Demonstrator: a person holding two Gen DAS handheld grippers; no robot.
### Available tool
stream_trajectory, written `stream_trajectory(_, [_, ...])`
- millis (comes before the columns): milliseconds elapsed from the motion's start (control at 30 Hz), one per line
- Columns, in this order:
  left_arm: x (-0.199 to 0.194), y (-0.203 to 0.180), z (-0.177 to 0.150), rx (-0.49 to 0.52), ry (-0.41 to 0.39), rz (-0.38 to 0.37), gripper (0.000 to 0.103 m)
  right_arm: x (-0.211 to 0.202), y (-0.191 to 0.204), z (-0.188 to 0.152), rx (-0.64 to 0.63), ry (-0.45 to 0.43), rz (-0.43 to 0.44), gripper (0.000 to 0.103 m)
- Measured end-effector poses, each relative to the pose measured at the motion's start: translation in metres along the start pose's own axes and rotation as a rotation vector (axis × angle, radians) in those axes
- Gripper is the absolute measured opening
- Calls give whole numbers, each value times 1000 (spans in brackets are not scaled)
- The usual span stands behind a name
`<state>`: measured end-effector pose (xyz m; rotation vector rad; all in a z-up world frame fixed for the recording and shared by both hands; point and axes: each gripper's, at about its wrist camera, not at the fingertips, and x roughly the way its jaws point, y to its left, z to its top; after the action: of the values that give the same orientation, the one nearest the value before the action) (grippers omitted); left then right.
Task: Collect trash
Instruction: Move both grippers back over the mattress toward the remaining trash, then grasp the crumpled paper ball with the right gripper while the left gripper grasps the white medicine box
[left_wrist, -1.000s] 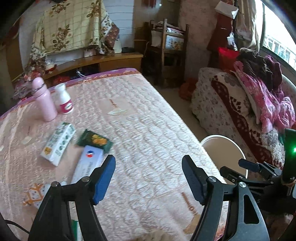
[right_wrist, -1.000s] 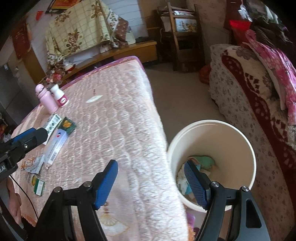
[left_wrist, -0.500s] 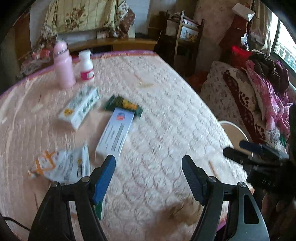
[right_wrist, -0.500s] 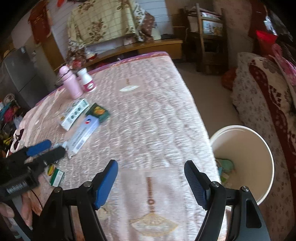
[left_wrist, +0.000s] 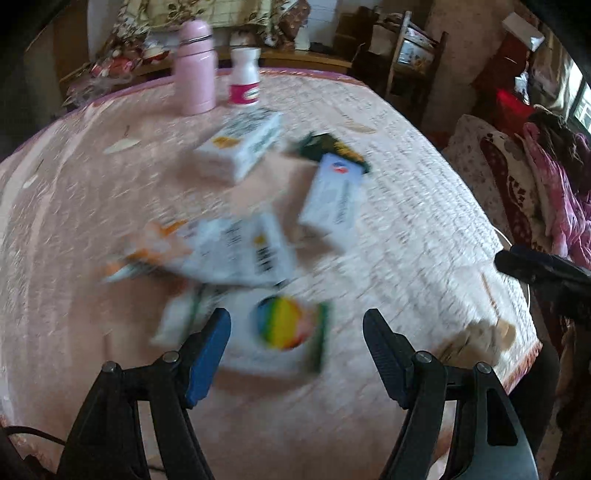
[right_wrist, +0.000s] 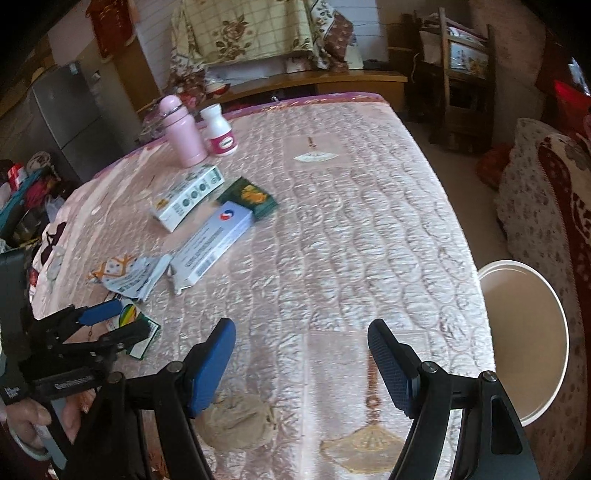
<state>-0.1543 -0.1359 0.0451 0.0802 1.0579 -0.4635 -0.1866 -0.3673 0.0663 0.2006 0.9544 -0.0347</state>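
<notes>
Two grippers hover over a pink quilted table (right_wrist: 351, 229), jaws open and empty. Left gripper (left_wrist: 297, 349) sits above a rainbow-printed packet (left_wrist: 284, 325); right gripper (right_wrist: 301, 363) nearby. White bucket (right_wrist: 532, 332) at three o'clock.

right gripper (right_wrist: 301, 363): jaws apart, nothing between, over pink quilted table cover (right_wrist: 351, 236) | left gripper (right_wrist: 110, 319): jaws apart above rainbow-print packet (right_wrist: 129, 317) | long white box (right_wrist: 210, 247), crumpled wrapper (right_wrist: 129, 275) beside it | white bucket (right_wrist: 524, 343) on floor at right
</notes>
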Motion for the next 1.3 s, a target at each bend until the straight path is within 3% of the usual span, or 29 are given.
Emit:
stream_trajectory(100, [-12, 26, -8, -39, 10, 24, 75, 2, 3, 0, -3, 4, 11, 77])
stream_trajectory(233, [-27, 33, -4, -95, -35, -28, 74, 7, 6, 0, -3, 10, 17, 77])
stream_trajectory(500, [-12, -24, 26, -72, -93, -255, 75, 5, 6, -1, -2, 16, 9, 77])
stream_trajectory(567, [1, -39, 32, -56, -76, -274, 75, 1, 2, -2, 6, 14, -3, 77])
stream_trajectory(700, [32, -44, 38, -43, -2, -236, 75, -4, -8, -4, 30, 10, -16, 77])
stream_trajectory(833, [39, -23, 26, -89, 60, -212, 74, -5, -16, -6, 42, 12, -21, 77])
stream_trajectory(1033, [7, 22, -17, -72, 104, -154, 74, 1, -10, -7, 36, 31, 8, 77])
stream_trajectory(1200, [-23, 77, -44, -148, 97, -56, 74, 7, 6, -13, -4, 53, 47, 77])
stream_trajectory(1300, [-41, 94, -52, -197, 66, -46, 74, 10, 14, -18, -24, 68, 66, 77])
